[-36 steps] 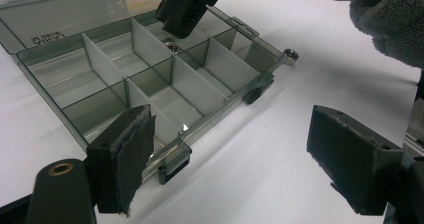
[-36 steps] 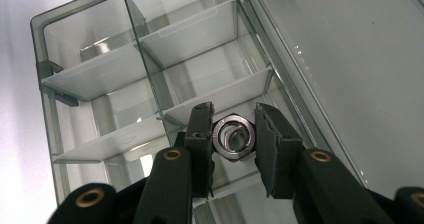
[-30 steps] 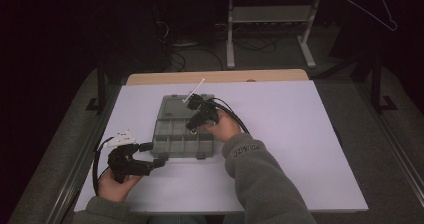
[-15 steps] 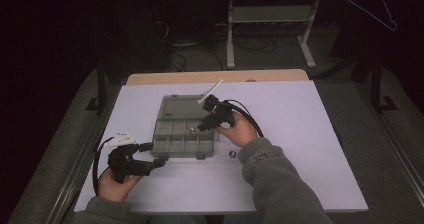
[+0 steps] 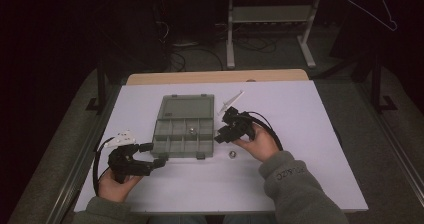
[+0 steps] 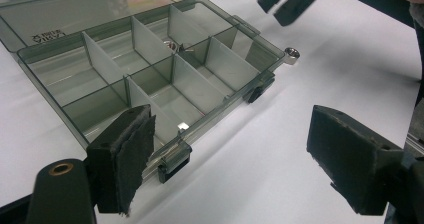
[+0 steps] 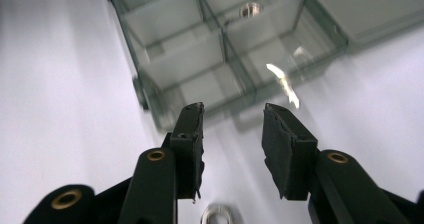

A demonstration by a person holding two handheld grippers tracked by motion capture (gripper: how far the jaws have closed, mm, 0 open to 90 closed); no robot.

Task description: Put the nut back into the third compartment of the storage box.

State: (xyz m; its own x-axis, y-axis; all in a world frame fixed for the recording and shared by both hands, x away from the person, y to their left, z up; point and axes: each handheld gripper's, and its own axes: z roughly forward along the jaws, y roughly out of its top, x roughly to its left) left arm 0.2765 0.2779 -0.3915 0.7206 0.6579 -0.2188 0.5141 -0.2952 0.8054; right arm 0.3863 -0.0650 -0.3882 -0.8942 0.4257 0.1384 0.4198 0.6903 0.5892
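Nuts are what we are sorting into the compartment box (image 5: 184, 134): one nut (image 5: 190, 130) already lies in a middle cell of the back row, and a second nut (image 5: 232, 154) sits loose on the white table (image 5: 300, 134), just off the box's near right corner and close below our right gripper (image 5: 218, 136). That gripper's jaws have just been opening, and in the right gripper view they stand a little apart with nothing between them, the loose nut showing at the bottom edge beneath them. Our left gripper (image 5: 159, 161) rests at the box's near left corner, jaws wide, its left pad (image 6: 127, 156) against the front edge and no grip closed on anything. To do this step well, we judge that we should keep the left gripper steady as a stop so the light box cannot slide, bring the right jaws straight down over the nut, and close across its flats rather than its rounded edges. The nut is small, shiny metal and likely to skid on the smooth tabletop. The box is smoky clear plastic with thin dividers, dark latches and a flat lid folded open behind; the pads look soft and slightly frayed.
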